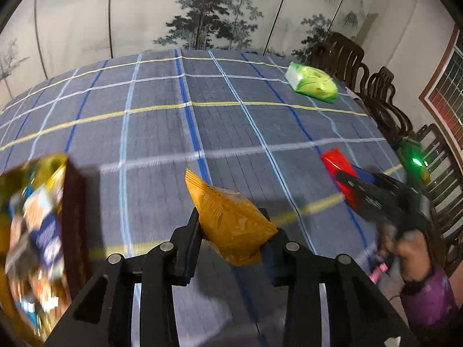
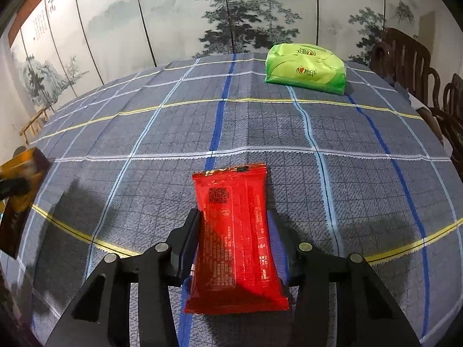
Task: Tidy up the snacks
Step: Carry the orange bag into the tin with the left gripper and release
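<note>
**Two snack packets in hand above a checked tablecloth**

Left gripper [image 1: 233, 225]: clenched on an orange packet [image 1: 228, 219], both pads pressing its sides; the packet tilts up and away from the jaws, above the checked tablecloth [image 1: 162, 133].

Right gripper [image 2: 234, 231]: clenched on a red packet [image 2: 234, 237], held lengthwise between the pads, printed back facing the camera, at or just over the cloth; which cannot be told.

Left wrist view only: a box of mixed snacks [image 1: 37, 231] at the left edge, blurred; the right gripper from the side with the person's hand [image 1: 411, 248] and a purple sleeve [image 1: 431, 300].

Right wrist view only: the red packet's print; the box appears as an amber shape at the far left.

Both views: a green packet [image 2: 306, 68] lying near the far edge, well apart from both grippers; dark wooden chairs [image 1: 385, 95] at the right; a painted folding screen [image 2: 231, 14] behind.
</note>
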Tool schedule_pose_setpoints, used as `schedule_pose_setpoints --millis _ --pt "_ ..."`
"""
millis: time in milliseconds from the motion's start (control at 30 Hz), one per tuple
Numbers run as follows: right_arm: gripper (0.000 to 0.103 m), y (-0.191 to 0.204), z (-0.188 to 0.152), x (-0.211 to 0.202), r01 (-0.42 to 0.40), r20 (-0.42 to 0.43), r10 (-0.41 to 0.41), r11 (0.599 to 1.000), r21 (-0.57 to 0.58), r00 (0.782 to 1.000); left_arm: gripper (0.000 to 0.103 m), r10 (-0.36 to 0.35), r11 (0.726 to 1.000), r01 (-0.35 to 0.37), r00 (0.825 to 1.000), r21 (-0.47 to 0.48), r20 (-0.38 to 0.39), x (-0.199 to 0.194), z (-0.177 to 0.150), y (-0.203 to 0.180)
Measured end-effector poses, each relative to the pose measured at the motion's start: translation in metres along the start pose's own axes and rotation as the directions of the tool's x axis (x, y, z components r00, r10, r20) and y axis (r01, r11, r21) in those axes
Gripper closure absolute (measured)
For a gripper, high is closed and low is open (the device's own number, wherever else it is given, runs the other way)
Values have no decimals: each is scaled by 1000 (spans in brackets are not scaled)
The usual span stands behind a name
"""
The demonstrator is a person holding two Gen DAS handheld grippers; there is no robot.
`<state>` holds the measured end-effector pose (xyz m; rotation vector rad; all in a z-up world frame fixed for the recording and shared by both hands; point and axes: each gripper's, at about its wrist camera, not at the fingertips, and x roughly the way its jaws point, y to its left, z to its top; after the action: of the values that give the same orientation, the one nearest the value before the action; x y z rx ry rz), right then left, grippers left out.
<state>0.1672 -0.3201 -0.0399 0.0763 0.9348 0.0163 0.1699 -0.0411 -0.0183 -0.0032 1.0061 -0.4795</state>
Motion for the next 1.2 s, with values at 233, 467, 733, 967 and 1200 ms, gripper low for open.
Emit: schedule_pose_setpoints --millis 233,467,733,967,1200 --pt "55 8 0 1 45 -8 -45 998 -40 999 70 32 999 -30 997 -34 75 -76 -41 22" --pt "55 12 0 3 70 -10 -71 996 -61 997 70 150 984 -144 987 -106 55 -114 -63 95" --pt "54 13 0 3 77 -11 -78 995 -70 997 70 184 976 -176 981 -131 59 -108 -64 132" --pt "54 13 0 3 79 -11 -80 994 -71 997 70 185 976 -180 982 -124 31 -90 -65 139" --pt "54 13 0 3 78 -11 -79 994 -71 997 70 224 971 -221 974 -86 33 -79 -62 133"
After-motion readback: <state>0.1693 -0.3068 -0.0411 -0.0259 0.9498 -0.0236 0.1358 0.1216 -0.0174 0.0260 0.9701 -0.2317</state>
